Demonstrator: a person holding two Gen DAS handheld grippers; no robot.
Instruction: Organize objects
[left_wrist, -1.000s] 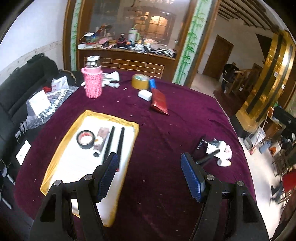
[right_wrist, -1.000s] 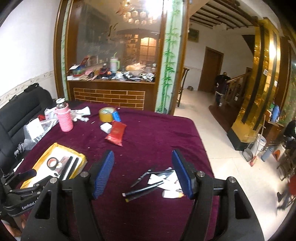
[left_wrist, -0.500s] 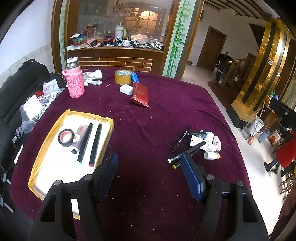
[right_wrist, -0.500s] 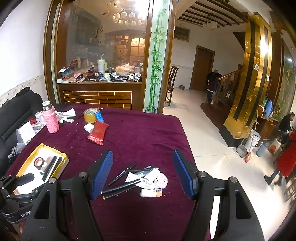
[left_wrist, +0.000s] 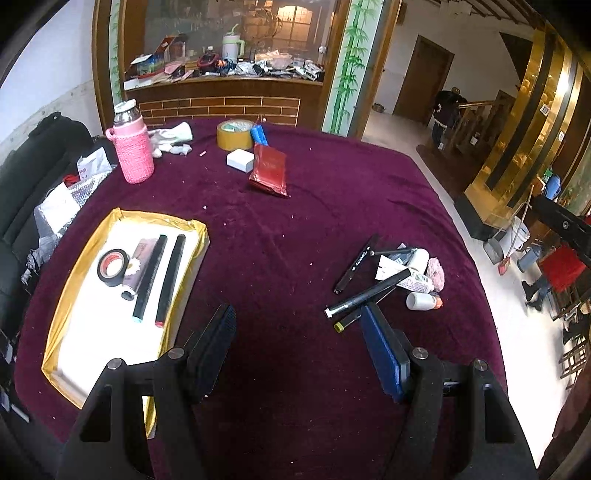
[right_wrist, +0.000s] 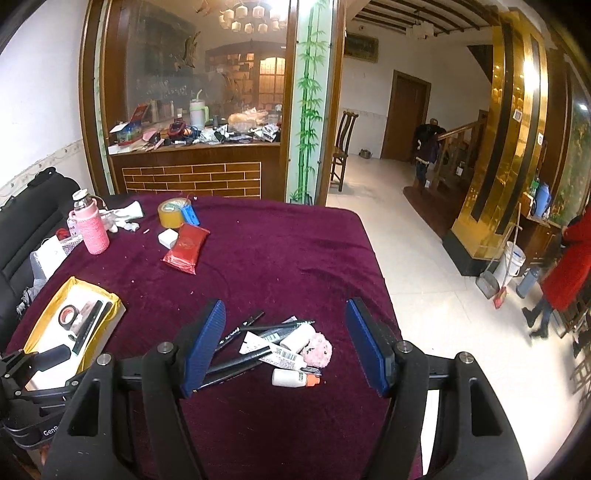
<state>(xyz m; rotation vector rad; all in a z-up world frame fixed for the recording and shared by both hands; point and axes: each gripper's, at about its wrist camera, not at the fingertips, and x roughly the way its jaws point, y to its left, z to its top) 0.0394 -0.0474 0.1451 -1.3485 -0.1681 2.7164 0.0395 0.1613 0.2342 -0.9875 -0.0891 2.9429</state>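
Each black claw (left_wrist: 299, 325) carries ribbed blue pads (right_wrist: 207, 343) and silver screws.

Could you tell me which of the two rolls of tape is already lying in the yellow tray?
The black roll with the red core lies in the yellow tray; the tan roll stands at the table's far edge.

Pen ends (right_wrist: 221, 369) hidden behind a blue finger; tube label (right_wrist: 286, 356) perhaps too small to read

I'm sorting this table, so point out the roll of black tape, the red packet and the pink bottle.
roll of black tape (left_wrist: 112, 266), left wrist view, on its black rim.
red packet (left_wrist: 269, 170), left wrist view, middle of its flat face.
pink bottle (right_wrist: 95, 232), right wrist view, on its knitted sleeve.
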